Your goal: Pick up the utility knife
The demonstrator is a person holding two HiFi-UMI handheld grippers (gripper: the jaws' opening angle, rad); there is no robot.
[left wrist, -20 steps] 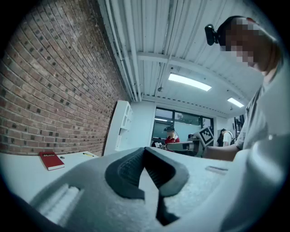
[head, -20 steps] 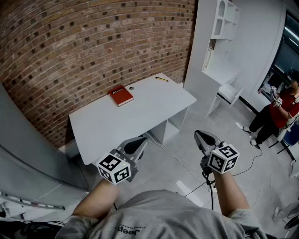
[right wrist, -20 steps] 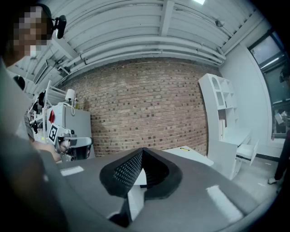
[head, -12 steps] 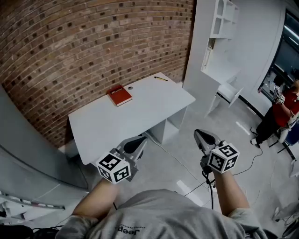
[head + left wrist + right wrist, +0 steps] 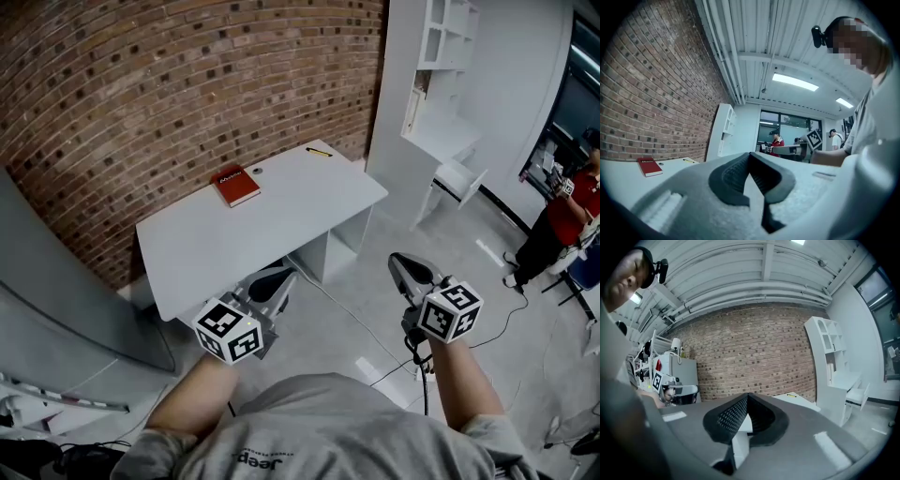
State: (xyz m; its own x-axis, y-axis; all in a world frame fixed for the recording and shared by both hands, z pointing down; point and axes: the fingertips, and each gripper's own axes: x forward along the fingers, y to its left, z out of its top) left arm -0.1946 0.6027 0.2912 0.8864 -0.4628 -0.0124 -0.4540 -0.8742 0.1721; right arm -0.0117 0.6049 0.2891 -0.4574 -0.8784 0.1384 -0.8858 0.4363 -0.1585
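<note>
Utility knife (image 5: 319,151) lies near the tabletop's (image 5: 281,220) far corner. The left tool (image 5: 275,279) and right tool (image 5: 410,268) hang well short of it, jaws together, empty.

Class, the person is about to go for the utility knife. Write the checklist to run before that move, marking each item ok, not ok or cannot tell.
1. Knife found: a thin yellow item lies at the far right corner of the white desk, too small to confirm: cannot tell.
2. The left gripper holds nothing: ok.
3. The right gripper holds nothing: ok.
4. Jaws apart for a grasp: not ok, both shut.
5. Grippers near that item: not ok, both at the desk's near side.
6. The red book lies clear of it: ok.
</note>
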